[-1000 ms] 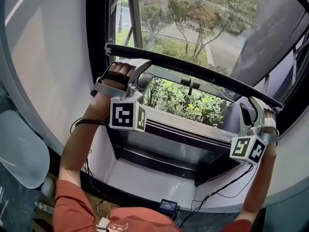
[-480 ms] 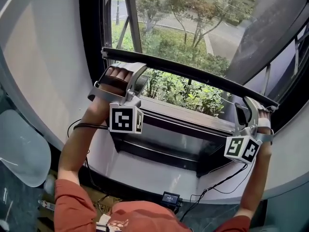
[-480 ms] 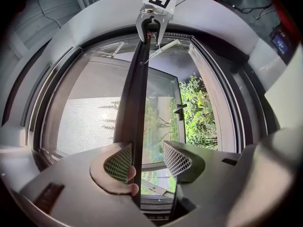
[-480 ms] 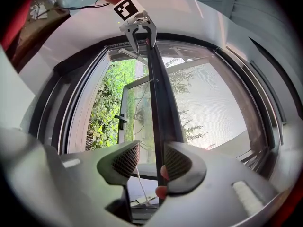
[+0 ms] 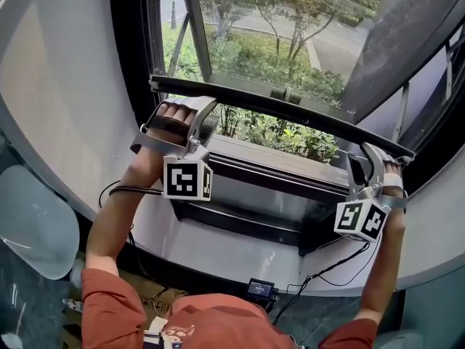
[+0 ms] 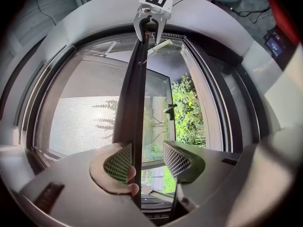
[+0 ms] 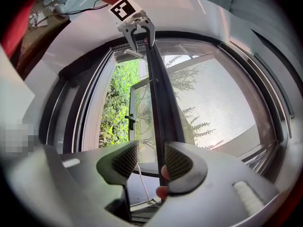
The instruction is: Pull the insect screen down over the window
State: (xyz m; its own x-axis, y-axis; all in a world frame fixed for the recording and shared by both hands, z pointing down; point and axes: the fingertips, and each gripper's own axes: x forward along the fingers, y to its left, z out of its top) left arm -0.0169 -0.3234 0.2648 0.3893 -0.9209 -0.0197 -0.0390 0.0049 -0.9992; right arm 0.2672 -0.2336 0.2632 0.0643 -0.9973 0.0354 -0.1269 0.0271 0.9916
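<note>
The screen bar [image 5: 312,116], low on the window [image 5: 138,64] but short of the sill [image 5: 276,163], seems merely hooked in the gaping left gripper [image 6: 147,148] and just-widened right gripper [image 7: 151,148], so the person should lower both ends evenly.

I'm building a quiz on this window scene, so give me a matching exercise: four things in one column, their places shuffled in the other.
1 screen bar
2 bushes
3 left gripper
4 small black device

A outdoors
B lowest, beneath the sill
C spanning the window opening
D at the bar's left end, jaws open around it

Pairs: 1-C, 2-A, 3-D, 4-B
</note>
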